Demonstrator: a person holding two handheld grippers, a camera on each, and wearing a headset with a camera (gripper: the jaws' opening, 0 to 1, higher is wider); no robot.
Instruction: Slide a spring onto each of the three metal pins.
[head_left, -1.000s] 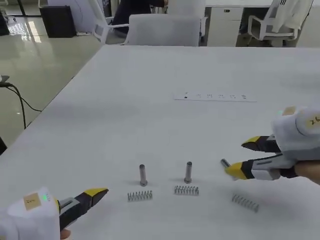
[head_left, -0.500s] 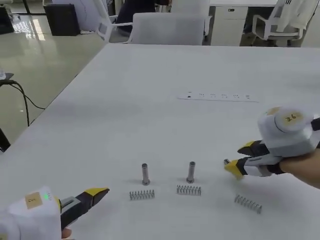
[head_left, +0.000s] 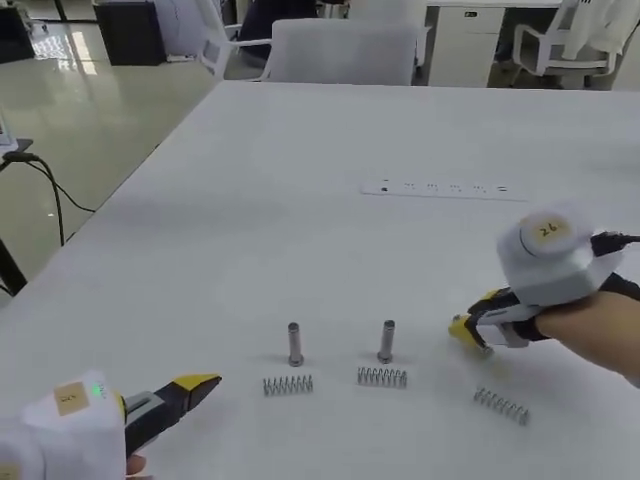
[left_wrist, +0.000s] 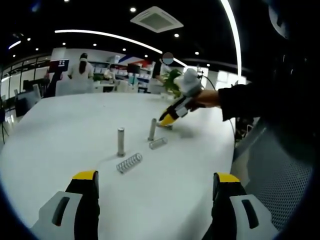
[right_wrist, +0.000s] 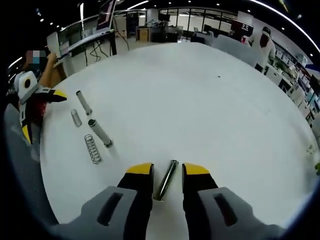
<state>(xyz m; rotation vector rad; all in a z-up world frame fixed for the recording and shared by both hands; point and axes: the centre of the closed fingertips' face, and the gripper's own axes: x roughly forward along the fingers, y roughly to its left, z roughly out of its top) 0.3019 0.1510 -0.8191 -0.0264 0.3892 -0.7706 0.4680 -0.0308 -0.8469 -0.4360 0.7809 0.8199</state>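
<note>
Your right gripper (right_wrist: 167, 169) sets its jaws narrowly on both sides of the fallen metal pin (right_wrist: 166, 179); whether they already press it, you cannot tell. The pin lies flat on the table (right_wrist: 200, 90), its long axis along the jaws and pointing forward, probably so that you can stand it upright. Your left gripper (left_wrist: 156, 176) hangs wide open, holding nothing.

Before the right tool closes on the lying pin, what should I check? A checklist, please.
1. Lying pin between the right tool's jaws: ok.
2. Jaws open, clear of the pin: ok.
3. Pin square to the jaws: not ok, it runs along them, slanted.
4. Other two pins upright: ok.
5. Three springs loose on the table: ok.
6. Left tool open and empty: ok.
</note>
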